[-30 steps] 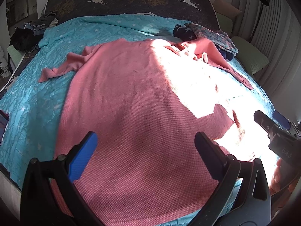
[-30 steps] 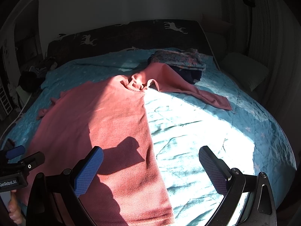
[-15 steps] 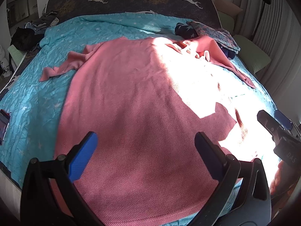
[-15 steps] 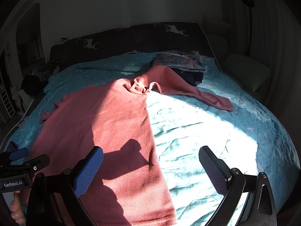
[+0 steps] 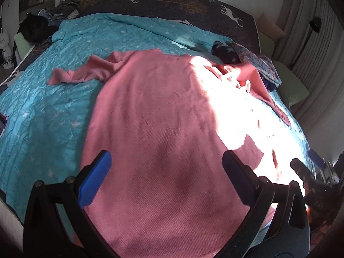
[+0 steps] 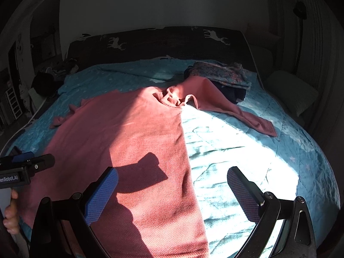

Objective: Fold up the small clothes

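only the right wrist view shows bare sunlit quilt [image 6: 247,150] beside the pink sweater [image 6: 129,139]; left gripper [image 5: 165,172] and right gripper [image 6: 172,191] gape wide, empty.

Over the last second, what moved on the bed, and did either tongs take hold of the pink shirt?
Little changed. Both tongs, left and right, drifted slightly over the bed; neither took hold of anything, and both are open and empty as before. The pink shirt lies spread flat where it was on the turquoise bedspread, sleeves out to both sides. The folded pile by the headboard is unmoved.
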Action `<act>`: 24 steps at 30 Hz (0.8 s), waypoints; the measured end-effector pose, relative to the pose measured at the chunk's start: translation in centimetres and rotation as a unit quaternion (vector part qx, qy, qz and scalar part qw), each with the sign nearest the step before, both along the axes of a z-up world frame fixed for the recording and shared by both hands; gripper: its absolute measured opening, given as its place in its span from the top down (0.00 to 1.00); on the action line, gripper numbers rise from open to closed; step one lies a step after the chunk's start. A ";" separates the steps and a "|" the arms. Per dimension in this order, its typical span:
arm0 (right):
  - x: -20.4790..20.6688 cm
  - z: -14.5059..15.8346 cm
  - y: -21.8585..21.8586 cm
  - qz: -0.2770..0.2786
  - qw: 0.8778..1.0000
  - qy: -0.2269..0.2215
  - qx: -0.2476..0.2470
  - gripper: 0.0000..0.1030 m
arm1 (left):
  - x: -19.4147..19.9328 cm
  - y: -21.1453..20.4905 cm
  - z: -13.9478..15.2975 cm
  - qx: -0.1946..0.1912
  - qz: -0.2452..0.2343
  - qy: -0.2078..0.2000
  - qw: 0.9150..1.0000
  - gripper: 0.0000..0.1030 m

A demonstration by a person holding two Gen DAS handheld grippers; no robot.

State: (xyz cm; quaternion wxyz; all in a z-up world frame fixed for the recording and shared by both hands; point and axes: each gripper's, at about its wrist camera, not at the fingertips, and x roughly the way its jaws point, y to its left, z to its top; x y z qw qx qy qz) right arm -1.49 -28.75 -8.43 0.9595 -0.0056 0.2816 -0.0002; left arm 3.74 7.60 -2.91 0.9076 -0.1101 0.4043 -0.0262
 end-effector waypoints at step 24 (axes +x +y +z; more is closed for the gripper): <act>12.2 -1.8 5.2 0.074 0.995 0.069 -0.015 0.27 | 21.5 30.8 -14.5 -0.353 0.298 0.120 0.879 0.27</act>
